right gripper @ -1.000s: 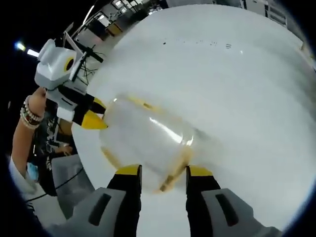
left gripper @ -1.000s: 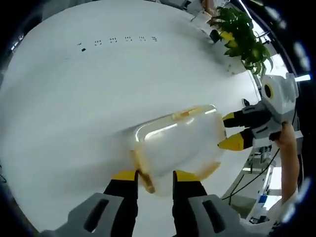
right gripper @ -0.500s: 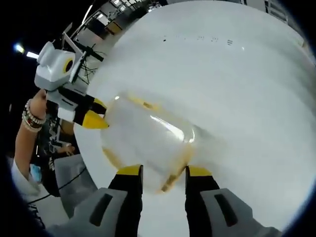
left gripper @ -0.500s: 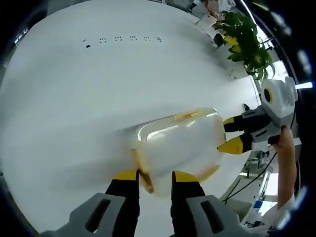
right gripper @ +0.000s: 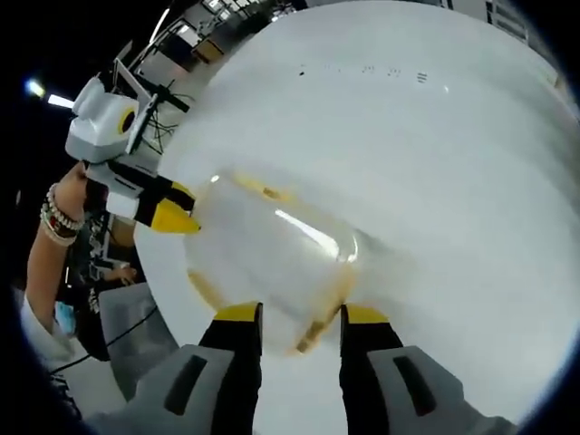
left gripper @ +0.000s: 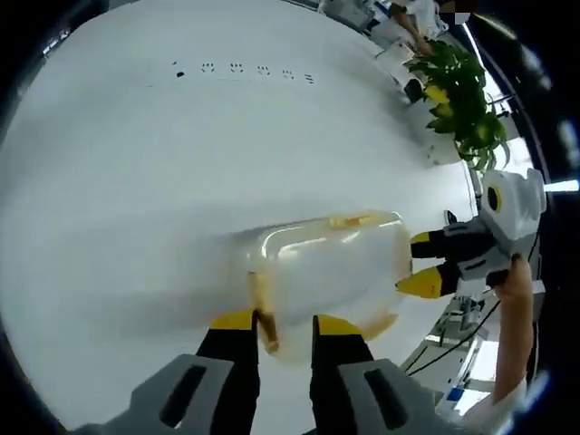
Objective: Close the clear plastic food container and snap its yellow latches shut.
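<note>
Two grippers met at the clear plastic food container point(left gripper: 326, 272), which sat on the white bench point(left gripper: 136, 181) with its lid down. In the left gripper view, the left gripper point(left gripper: 283, 323) had its yellow-tipped jaws parted narrowly on either side of the yellow latch point(left gripper: 265, 319) at the container's near end, the latch lying in the gap between them; whether the tips actually pressed on it I could not tell. The right gripper point(left gripper: 419, 263) came in from the right in that same view, its two yellow tips just at the container's far end, held by a hand point(left gripper: 515, 272). Another yellow latch point(left gripper: 349, 220) showed along the container's top edge. A leafy green plant point(left gripper: 460, 95) stood past the bench's far edge, and a row of small dark marks point(left gripper: 245, 69) lay well away across the bench. In the right gripper view, the right gripper point(right gripper: 297, 314) likewise straddled a yellow latch point(right gripper: 310, 333) at its own end of the container point(right gripper: 267, 258), jaws narrowly apart, while the left gripper point(right gripper: 172, 210) touched the opposite end, held by a hand wearing beaded bracelets point(right gripper: 56, 213).
</note>
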The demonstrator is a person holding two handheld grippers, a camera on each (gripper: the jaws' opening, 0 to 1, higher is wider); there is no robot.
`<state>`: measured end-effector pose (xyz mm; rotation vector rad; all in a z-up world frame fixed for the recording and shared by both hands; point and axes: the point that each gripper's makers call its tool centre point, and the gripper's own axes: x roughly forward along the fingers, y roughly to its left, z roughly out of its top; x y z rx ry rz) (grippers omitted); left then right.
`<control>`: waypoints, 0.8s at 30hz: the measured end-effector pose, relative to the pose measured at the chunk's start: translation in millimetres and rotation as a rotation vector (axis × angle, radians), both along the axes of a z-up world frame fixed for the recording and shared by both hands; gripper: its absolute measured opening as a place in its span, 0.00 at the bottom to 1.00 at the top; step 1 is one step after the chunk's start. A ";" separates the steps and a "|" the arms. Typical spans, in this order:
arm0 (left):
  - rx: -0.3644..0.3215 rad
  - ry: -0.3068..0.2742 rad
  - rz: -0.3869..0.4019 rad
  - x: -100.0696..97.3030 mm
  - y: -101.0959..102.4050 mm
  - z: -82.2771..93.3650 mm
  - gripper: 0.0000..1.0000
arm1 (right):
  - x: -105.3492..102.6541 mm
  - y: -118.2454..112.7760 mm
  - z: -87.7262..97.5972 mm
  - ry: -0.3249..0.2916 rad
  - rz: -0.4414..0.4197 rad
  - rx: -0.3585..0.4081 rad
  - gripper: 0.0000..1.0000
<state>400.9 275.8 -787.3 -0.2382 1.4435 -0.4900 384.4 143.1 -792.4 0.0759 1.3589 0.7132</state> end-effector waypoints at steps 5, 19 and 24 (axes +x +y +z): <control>-0.045 -0.026 -0.004 -2.5 2.8 0.8 0.13 | -0.6 -1.5 0.4 -0.005 0.001 0.017 0.30; -0.003 -0.314 -0.247 7.0 -8.7 28.0 0.24 | 7.5 -15.3 11.6 -0.165 0.042 -0.014 0.25; -0.090 -0.424 -0.253 16.3 -23.1 42.1 0.21 | 18.7 -7.8 33.7 -0.246 0.040 0.012 0.21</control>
